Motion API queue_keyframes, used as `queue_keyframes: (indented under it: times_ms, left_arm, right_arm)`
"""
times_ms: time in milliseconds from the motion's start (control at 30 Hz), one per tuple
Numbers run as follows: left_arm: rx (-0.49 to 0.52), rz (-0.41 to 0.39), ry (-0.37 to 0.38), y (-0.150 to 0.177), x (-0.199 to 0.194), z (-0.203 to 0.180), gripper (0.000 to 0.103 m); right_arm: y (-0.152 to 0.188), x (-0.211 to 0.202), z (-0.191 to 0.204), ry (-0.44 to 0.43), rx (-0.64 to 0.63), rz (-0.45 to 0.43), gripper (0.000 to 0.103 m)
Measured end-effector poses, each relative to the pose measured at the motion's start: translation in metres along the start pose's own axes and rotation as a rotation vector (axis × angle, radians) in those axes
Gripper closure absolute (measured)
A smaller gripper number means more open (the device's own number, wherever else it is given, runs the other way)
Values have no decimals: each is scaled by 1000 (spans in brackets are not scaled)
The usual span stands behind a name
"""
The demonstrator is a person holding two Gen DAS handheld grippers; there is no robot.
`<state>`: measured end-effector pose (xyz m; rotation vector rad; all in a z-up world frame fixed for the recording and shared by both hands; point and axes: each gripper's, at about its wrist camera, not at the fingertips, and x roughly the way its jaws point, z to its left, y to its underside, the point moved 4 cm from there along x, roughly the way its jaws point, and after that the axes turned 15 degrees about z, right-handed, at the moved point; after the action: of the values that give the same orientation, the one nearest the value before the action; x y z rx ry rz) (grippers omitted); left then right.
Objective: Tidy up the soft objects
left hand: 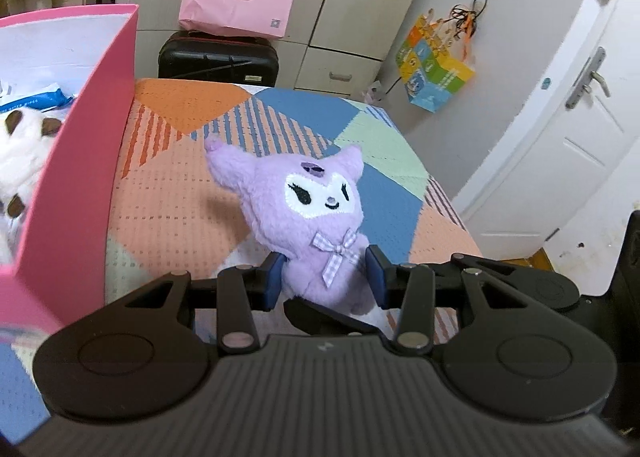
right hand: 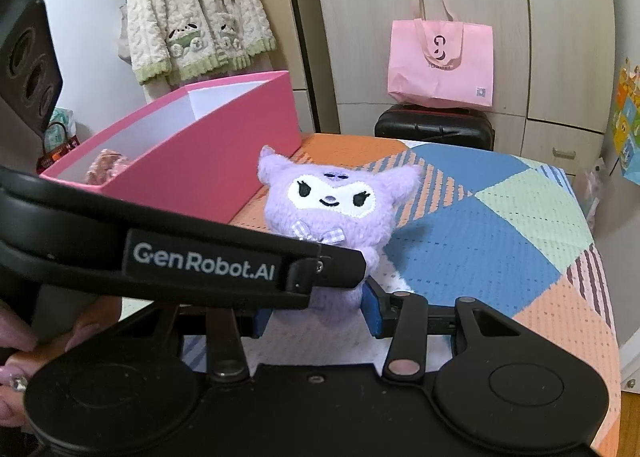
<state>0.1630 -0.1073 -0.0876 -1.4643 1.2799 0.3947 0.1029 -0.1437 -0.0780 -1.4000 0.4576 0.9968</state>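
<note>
Purple plush (left hand: 304, 225) sits clamped in both our left tongs (left hand: 326, 277) and right tongs (right hand: 316, 315); next we carry it toward eleven o'clock into the pink box (right hand: 224, 161).

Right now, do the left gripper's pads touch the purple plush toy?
Touching. The left wrist view shows both blue pads pressed into the plush toy at its sides.
</note>
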Motion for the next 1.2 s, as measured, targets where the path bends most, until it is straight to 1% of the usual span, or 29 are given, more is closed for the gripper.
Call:
queue_keyframes:
  times_ms: [67, 200, 300, 433, 633, 700, 767, 867, 1033, 1100, 1200]
  left_arm:
    - [8, -5, 4, 9, -10, -2, 62]
    - [23, -38, 16, 28, -31, -5, 62]
    - [22, -69, 20, 38, -47, -6, 62]
    - [52, -101, -6, 56, -67, -10, 62]
    - [67, -152, -54, 86, -91, -8, 62]
    - [75, -175, -80, 93, -99, -7, 62]
    - [78, -203, -98, 96, -106, -5, 62]
    - [60, -233, -95, 95, -118, 2, 62]
    - [49, -284, -94, 86, -138, 16, 62]
    - [63, -312, -84, 79, -146, 21, 62]
    - [58, -336, -30, 65, -153, 31, 62]
  right_arm:
    - [6, -7, 7, -10, -8, -5, 53]
    - [19, -24, 19, -69, 19, -45, 53]
    - [24, -36, 34, -54, -33, -65, 52]
    - [33, -49, 52, -65, -49, -94, 52]
    - [47, -58, 83, -90, -97, -98, 52]
    - [48, -59, 91, -111, -103, -99, 50]
    - [46, -60, 99, -123, -104, -101, 50]
    - [40, -62, 108, -138, -108, -108, 50]
    - [22, -63, 129, -115, -179, -135, 48]
    - [11, -62, 134, -152, -195, -131, 45]
    - [-6, -63, 144, -204, -222, -137, 46]
